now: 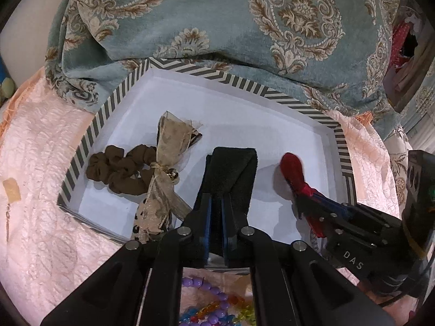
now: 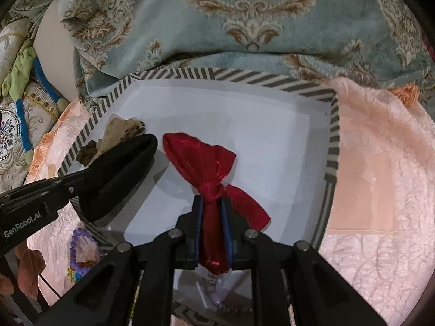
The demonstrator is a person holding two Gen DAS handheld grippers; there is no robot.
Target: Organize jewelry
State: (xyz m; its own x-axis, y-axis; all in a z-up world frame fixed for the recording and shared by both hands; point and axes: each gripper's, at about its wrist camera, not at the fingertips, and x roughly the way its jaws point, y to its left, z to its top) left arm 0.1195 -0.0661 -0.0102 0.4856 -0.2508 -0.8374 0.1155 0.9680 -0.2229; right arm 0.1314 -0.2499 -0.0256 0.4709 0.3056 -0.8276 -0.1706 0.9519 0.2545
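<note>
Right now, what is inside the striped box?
Inside the striped box: a brown scrunchie with a beige ribbon. The left gripper holds a black band, the right gripper a red bow. The floor beneath them is hidden.

Soft indoor light, bright on the white box floor (image 1: 244, 125); soft shadows; strong fisheye bending and dark corners.
</note>
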